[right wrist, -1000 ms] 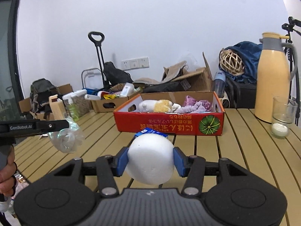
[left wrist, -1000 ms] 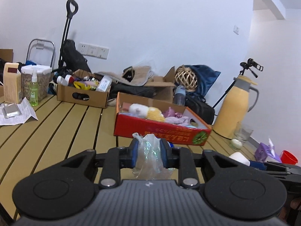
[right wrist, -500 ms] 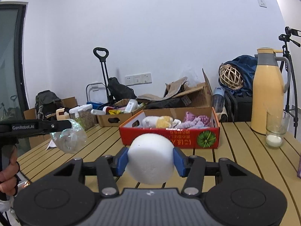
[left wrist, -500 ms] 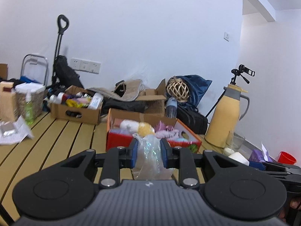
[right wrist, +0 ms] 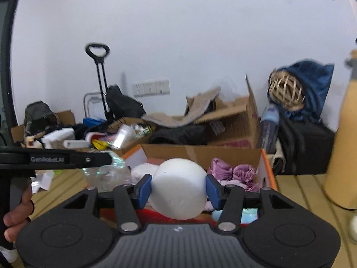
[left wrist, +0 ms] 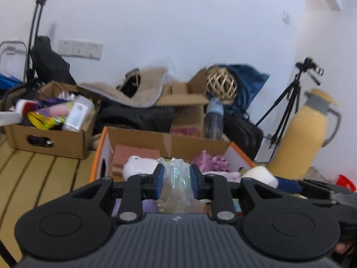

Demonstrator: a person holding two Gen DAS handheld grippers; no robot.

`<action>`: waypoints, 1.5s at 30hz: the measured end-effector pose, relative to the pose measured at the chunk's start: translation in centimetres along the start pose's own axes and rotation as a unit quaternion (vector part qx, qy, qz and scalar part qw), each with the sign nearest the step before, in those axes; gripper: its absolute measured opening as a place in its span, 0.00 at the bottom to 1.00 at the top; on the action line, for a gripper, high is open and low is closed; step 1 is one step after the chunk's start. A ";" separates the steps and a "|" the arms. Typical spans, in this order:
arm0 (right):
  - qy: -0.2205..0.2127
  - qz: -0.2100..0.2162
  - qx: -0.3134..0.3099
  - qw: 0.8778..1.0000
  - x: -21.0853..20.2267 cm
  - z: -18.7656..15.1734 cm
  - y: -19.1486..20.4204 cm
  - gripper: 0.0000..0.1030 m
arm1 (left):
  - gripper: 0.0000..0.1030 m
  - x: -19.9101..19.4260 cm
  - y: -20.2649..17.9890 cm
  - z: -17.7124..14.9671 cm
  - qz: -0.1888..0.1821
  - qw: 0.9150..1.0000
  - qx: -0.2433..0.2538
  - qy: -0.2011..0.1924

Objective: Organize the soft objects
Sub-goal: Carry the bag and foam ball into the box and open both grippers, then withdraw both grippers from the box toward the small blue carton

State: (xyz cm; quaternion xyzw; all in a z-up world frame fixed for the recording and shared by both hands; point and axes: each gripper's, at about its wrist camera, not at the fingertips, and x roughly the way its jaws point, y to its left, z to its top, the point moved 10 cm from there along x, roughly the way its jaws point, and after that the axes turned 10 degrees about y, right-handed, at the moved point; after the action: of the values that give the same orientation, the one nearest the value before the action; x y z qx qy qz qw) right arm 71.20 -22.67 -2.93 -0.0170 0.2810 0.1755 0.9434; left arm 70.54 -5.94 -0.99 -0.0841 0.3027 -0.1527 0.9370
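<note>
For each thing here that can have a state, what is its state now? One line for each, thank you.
left gripper: shut on the clear plastic bag
right gripper: shut on the white foam ball
red box: open, soft things inside
brown box: open, full of items
yellow thermos: upright, lid on

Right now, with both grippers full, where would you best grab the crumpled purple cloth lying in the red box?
Probably pinch the crumpled purple cloth by its raised bunched folds, coming from above: the red cardboard box walls block a level approach, and the bunched top gives the fingers something to close on.
</note>
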 end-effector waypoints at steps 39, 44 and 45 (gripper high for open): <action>-0.046 -0.018 0.043 0.998 -22.8 -12.5 5.4 0.86 | 0.96 -25.0 -2.8 -14.2 0.069 0.995 0.024 -0.070; -0.023 -0.022 0.036 0.999 -24.1 -15.5 6.9 0.86 | 0.97 -28.3 -2.0 -17.5 0.074 0.995 0.013 -0.070; -0.020 -0.023 0.034 0.999 -24.3 -15.8 7.4 0.86 | 0.97 -28.7 -1.8 -17.9 0.074 0.995 0.010 -0.070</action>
State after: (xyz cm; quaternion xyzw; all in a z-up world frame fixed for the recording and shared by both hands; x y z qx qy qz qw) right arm 41.45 -25.61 -2.78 0.0120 0.2674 0.1447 0.9526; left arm 37.36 0.92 0.61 -0.0624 0.2405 -0.0798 0.9653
